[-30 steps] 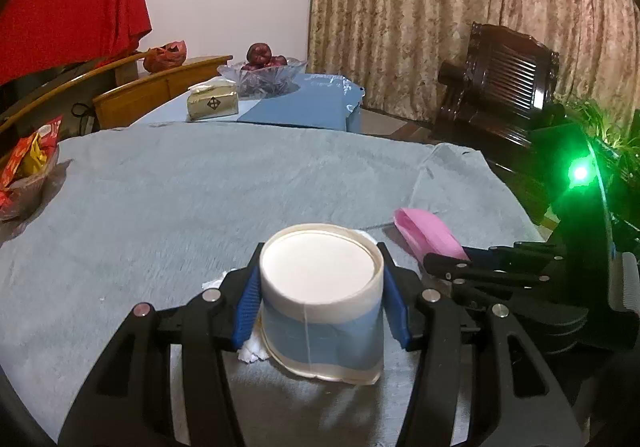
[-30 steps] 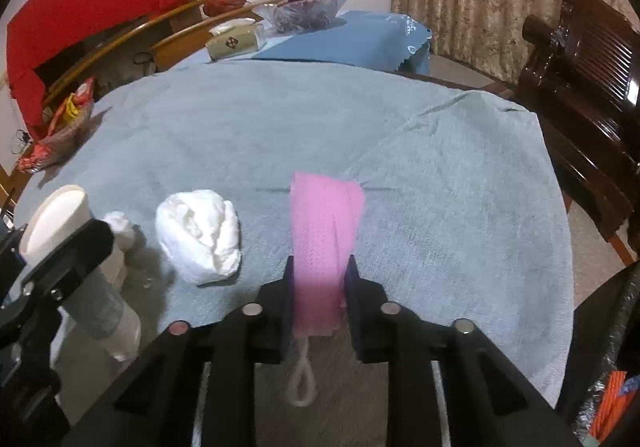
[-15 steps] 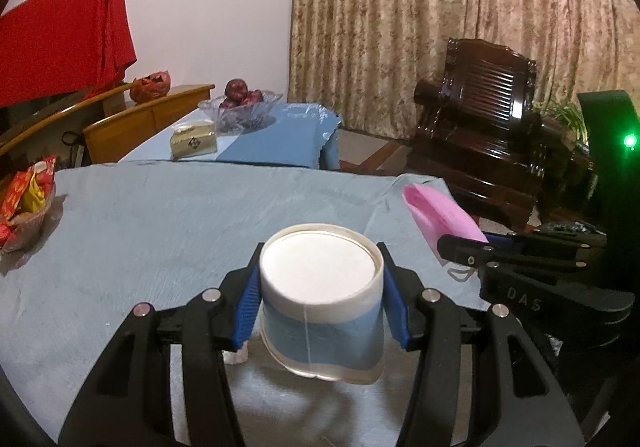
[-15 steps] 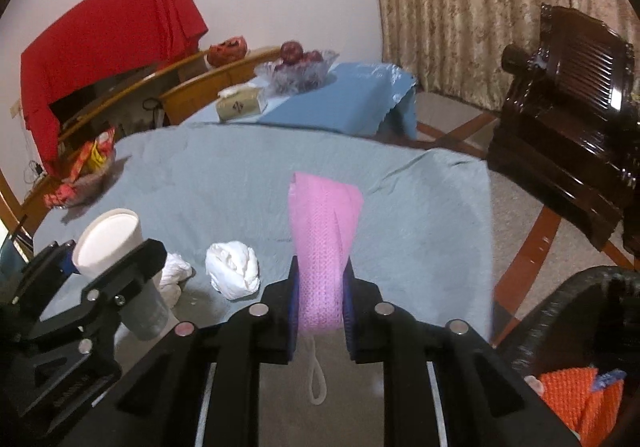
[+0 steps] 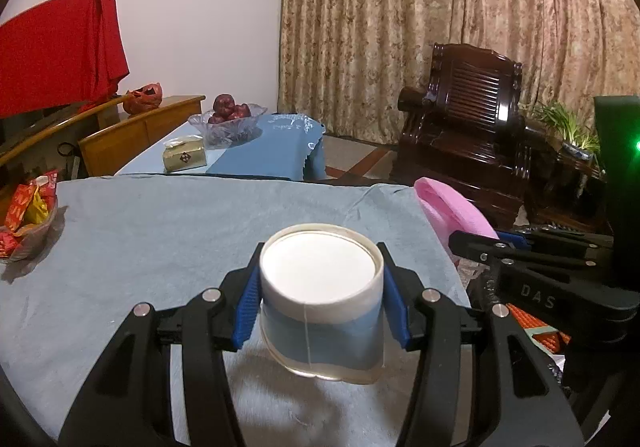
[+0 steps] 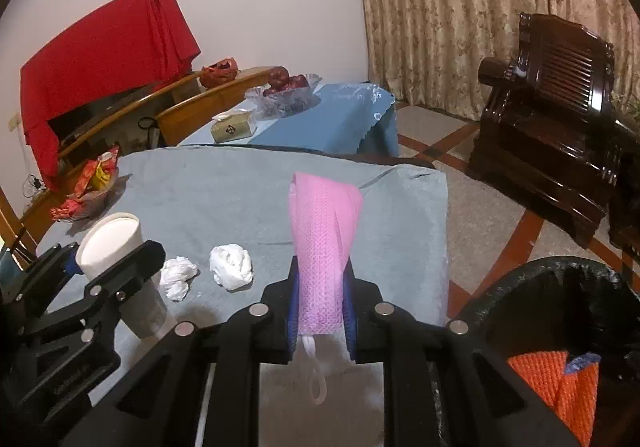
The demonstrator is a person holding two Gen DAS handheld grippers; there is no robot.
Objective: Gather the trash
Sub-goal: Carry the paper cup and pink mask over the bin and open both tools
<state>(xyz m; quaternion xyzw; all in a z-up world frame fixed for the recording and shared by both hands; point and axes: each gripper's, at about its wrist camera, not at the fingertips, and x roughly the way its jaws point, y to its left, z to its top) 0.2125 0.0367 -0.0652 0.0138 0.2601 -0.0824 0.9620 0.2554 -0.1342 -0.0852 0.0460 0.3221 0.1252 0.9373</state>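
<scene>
My left gripper [image 5: 320, 307] is shut on a white and blue paper cup [image 5: 320, 299], held upright above the grey-blue tablecloth [image 5: 160, 231]. From the right wrist view the cup [image 6: 110, 247] and the left gripper [image 6: 112, 279] show at the lower left. My right gripper [image 6: 320, 307] is shut on a pink mesh cloth [image 6: 324, 231] with a white loop hanging below. In the left wrist view this pink cloth [image 5: 448, 207] pokes up at the right. Two crumpled white tissues [image 6: 231, 267] [image 6: 178, 277] lie on the tablecloth [image 6: 224, 191]. A black-lined trash bin [image 6: 560, 307] stands at the lower right, with something orange inside.
A bowl of red snack packets [image 5: 24, 219] sits at the table's left edge. Behind are a blue-covered side table [image 5: 256, 151] with a fruit bowl [image 5: 228, 119] and a tissue box [image 5: 185, 155], a dark wooden armchair [image 5: 468, 127], curtains and a red cloth [image 5: 56, 51].
Both grippers have risen and drawn back toward the table's right edge with the cup and pink cloth still held. The trash bin has come into the right wrist view.
</scene>
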